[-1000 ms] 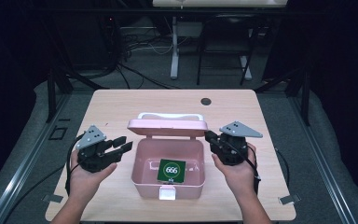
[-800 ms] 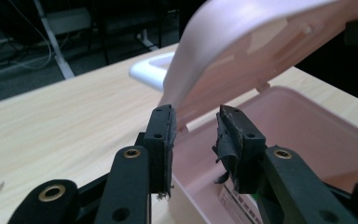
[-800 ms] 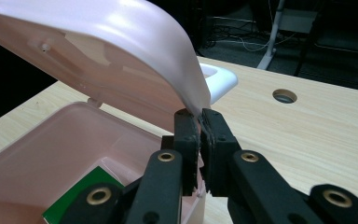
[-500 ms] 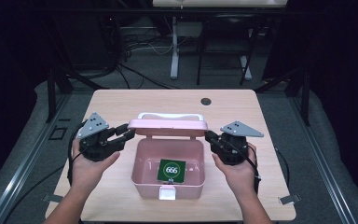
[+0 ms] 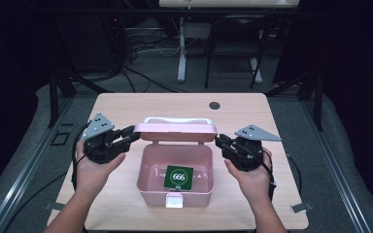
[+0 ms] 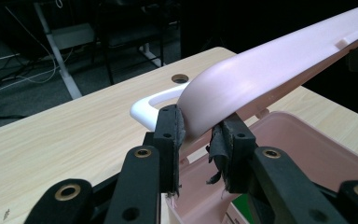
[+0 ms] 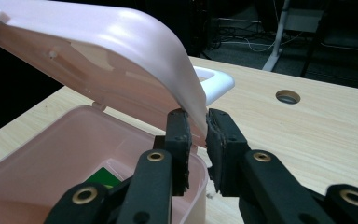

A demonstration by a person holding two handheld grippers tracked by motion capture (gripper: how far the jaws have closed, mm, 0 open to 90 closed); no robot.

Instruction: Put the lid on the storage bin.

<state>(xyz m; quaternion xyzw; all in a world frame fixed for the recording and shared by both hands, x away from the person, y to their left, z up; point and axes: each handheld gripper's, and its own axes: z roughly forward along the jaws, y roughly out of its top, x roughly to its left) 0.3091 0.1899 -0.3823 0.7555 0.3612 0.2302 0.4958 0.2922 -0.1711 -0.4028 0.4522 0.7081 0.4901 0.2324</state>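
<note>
With the pink box (image 5: 176,180) sitting mid-table and a green card (image 5: 178,178) inside, the left gripper (image 6: 196,136) and right gripper (image 7: 197,138) each pinch 1 side edge of its half-raised lid (image 5: 176,131), judged to swing it evenly.

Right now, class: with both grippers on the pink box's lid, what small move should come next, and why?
Probably swing the lid forward and down together. Left gripper and right gripper each pinch a lid corner; the lid hangs half-raised over the open pink box with the green card inside.
</note>
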